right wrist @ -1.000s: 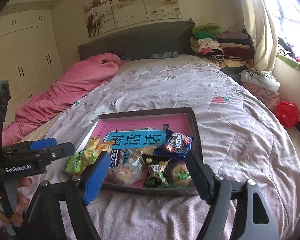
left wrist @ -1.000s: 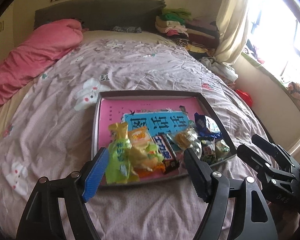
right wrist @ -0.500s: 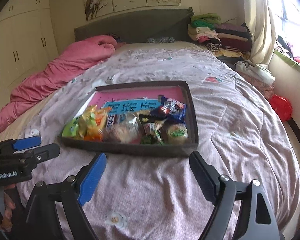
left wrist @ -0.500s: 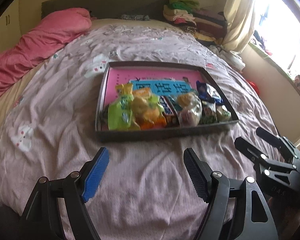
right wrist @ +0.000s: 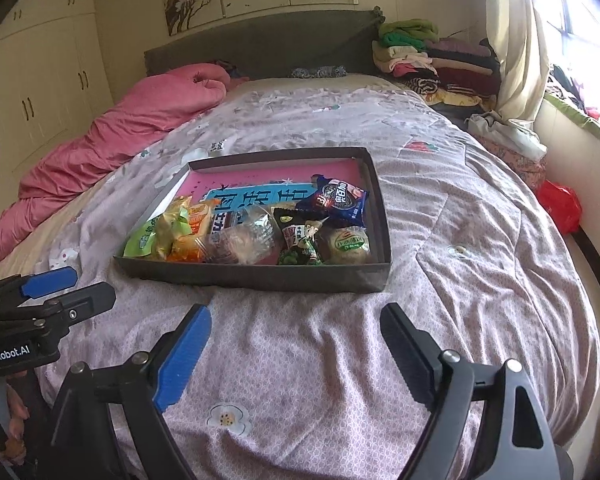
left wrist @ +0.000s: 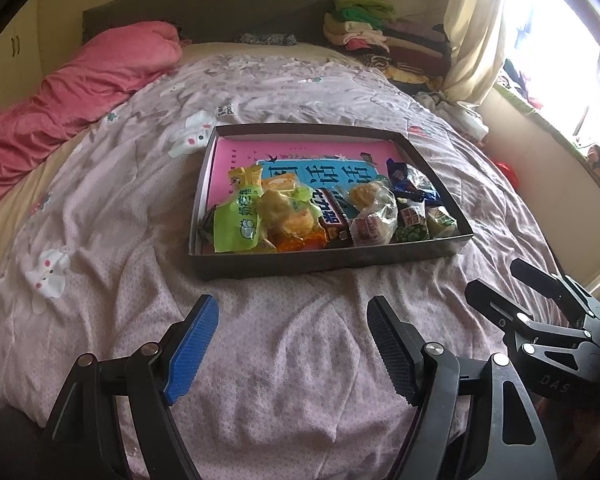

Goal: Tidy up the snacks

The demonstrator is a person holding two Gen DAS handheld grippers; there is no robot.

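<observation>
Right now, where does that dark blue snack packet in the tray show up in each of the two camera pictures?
Left wrist view: the dark blue snack packet lies at the tray's right side, right of centre in the picture.
Right wrist view: the same packet sits near the picture's centre, again toward the tray's right wall.
Shared landmark: the dark tray on the bed.

Ahead of the jaws, a dark grey tray [left wrist: 328,266] is showing a pink and blue lining, green, yellow and navy snack packets [left wrist: 236,220]; the quilt [left wrist: 300,360] is lying mauve, flower-patterned.
</observation>
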